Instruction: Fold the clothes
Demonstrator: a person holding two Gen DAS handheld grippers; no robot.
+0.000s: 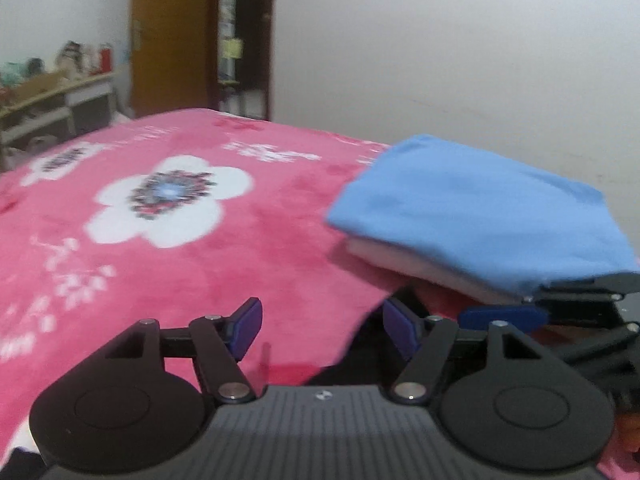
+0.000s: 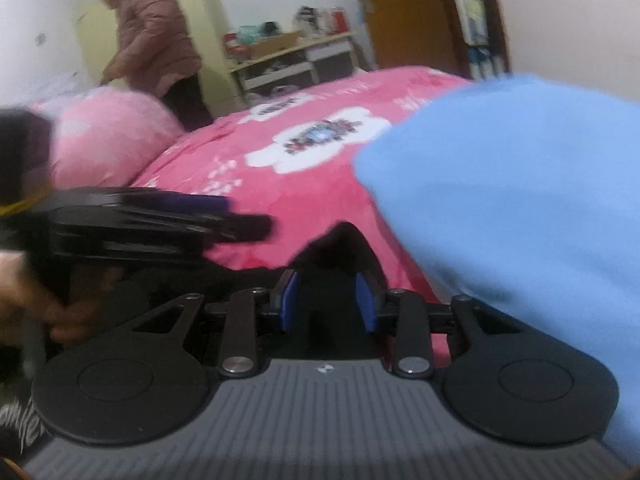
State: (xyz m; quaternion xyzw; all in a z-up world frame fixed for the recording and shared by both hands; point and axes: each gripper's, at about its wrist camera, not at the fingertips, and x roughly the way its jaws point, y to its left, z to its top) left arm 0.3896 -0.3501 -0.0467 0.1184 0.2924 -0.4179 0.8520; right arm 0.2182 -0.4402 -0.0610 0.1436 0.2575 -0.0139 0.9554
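Note:
A folded blue garment [image 1: 472, 216] lies on a folded pale pink one [image 1: 420, 268] at the right of the pink flowered blanket [image 1: 180, 264]. My left gripper [image 1: 323, 328] hovers over the blanket's near edge, to the left of the stack, open with nothing between its blue pads [image 1: 246, 328]. My right gripper [image 2: 327, 304] is open too, with only a dark gap between its pads [image 2: 288, 304]. The blue garment [image 2: 520, 220] fills the right of this view and hangs over the gripper's right side. In the left wrist view the right gripper [image 1: 580, 300] sits low against the stack's near corner.
A person in a pink jacket [image 2: 152, 32] stands at the bed's far side beside a pink pillow [image 2: 108, 136]. A cluttered shelf unit [image 2: 292, 60] and an orange door [image 1: 172, 36] are beyond. A white wall [image 1: 440, 60] runs along the bed's right side.

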